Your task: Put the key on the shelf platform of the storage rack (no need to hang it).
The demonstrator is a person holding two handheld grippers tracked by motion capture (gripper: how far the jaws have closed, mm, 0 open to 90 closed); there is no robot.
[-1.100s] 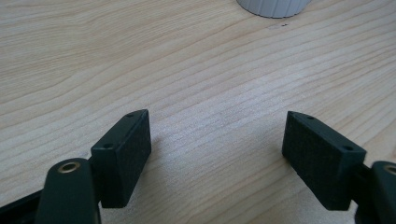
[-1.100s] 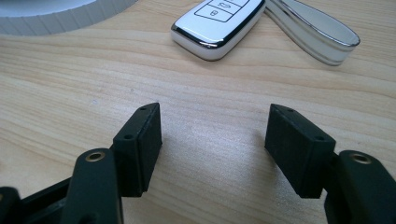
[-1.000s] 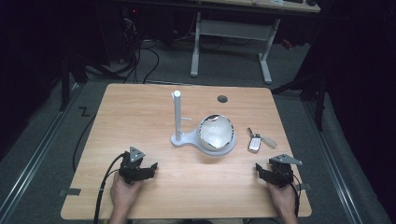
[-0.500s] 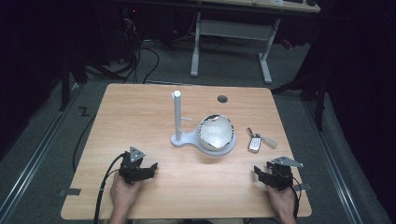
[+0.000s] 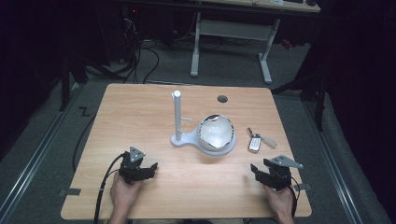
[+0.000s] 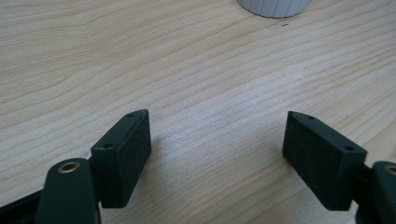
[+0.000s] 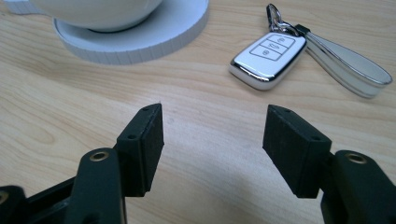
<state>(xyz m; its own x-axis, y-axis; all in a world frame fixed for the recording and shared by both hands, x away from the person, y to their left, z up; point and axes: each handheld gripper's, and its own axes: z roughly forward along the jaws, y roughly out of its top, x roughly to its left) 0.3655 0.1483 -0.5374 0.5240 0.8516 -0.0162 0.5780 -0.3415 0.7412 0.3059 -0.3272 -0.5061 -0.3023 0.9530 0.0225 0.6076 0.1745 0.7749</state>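
Currently, the wooden table (image 5: 140,116) carries three items: one white stand (image 5: 180,135) with one upright post, one round bowl (image 5: 215,133) seated on the stand's circular base, and one white car key (image 5: 255,143) with one strap and ring. The key lies just right of the base, apart from it. One dark round hole (image 5: 222,99) sits near the far edge.

Two grippers are present, one per hand, both at the near edge. The left gripper (image 6: 217,149) is released, jaws spread over bare wood. The right gripper (image 7: 212,140) is likewise released, jaws spread, key ahead, nothing between them.
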